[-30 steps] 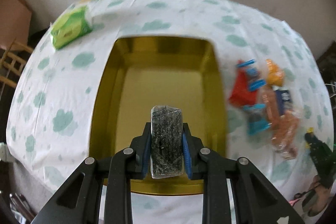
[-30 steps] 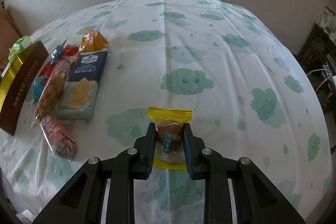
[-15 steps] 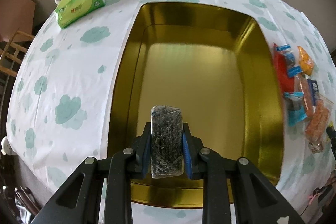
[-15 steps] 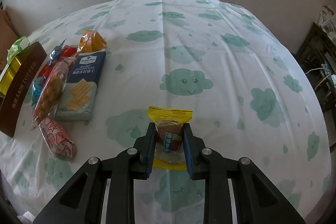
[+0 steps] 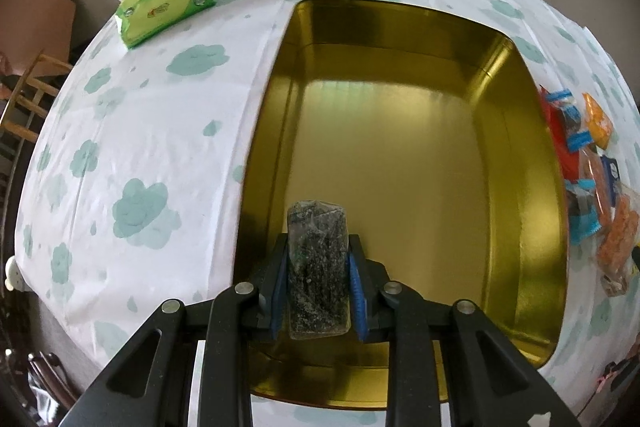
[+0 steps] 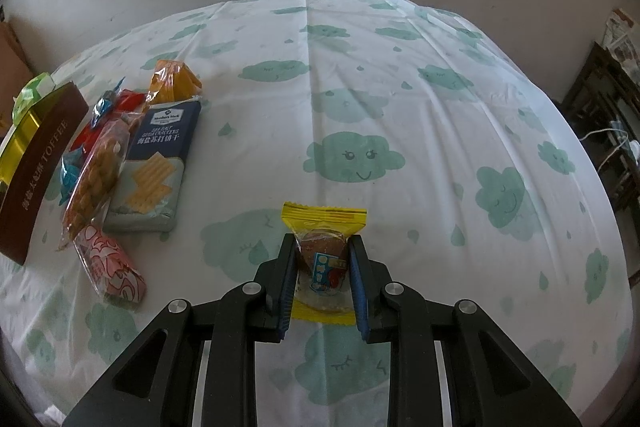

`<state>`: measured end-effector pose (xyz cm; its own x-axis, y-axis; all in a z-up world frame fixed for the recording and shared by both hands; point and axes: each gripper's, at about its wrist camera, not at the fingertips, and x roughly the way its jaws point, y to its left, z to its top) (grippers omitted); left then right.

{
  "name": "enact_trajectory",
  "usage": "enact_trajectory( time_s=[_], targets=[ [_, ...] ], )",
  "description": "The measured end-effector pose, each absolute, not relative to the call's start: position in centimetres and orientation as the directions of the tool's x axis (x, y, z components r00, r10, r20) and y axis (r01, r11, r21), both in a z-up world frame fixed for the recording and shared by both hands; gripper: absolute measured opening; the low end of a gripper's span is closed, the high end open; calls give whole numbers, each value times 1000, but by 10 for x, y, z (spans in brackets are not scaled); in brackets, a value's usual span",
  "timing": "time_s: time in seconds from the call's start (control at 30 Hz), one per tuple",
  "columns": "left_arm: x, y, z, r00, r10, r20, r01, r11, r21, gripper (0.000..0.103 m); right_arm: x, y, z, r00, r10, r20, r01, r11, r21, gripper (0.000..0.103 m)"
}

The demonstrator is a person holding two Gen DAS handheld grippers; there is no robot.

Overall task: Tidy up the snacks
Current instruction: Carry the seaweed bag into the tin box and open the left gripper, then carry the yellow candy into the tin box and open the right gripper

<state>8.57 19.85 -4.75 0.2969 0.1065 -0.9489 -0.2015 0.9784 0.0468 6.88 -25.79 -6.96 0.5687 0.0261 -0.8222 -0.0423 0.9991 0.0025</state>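
The left gripper (image 5: pixel 318 279) has moved lower over the gold tin (image 5: pixel 516 187), clamped on one dark seaweed packet (image 5: pixel 318 267) above its near left corner. The right gripper (image 6: pixel 322 279) still pinches one yellow-wrapped cake (image 6: pixel 323 259) above the tablecloth (image 6: pixel 400 87), right of the tin.

Glossy gold metal tin (image 5: pixel 520 187), matt printed tablecloth (image 6: pixel 400 87), shiny clear plastic snack wrappers (image 6: pixel 96 183).

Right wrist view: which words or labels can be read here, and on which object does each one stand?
"TOFFEE", after Chinese characters too small to read: side of the brown tin.
"Member's Mark", "SEA SALT SODA CRACKERS", then Chinese characters: blue cracker pack.
Yellow snack in the right gripper: print unreadable.
Other wrappers: unreadable.
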Motion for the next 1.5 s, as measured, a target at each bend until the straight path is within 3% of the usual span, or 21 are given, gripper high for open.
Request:
enact_trajectory(
  time_s=[0.33, 0.6, 0.8, 1.1, 1.5],
  targets=[
    [83, 197, -42, 333, 118, -935, -193, 980, 55, 31, 69, -256, -68, 574, 19, -818, -28, 1000, 4, 25],
    [74, 183, -25, 405, 148, -902, -175, 981, 82, 55, 69, -256, -69, 571, 11, -821, -23, 1000, -3, 25],
    [67, 178, -15, 448, 161, -880, -176, 980, 90, 65, 69, -254, -68, 570, 5, -822, -21, 1000, -9, 25],
    [53, 173, -14, 462, 131, -877, -184, 982, 49, 71, 68, -247, -51, 601, 8, -799, -24, 1000, -8, 25],
    [38, 178, -1, 515, 121, -849, -213, 977, 9, 81, 64, -160, 14, 657, 223, -720, -252, 965, 69, 25]
  ],
)
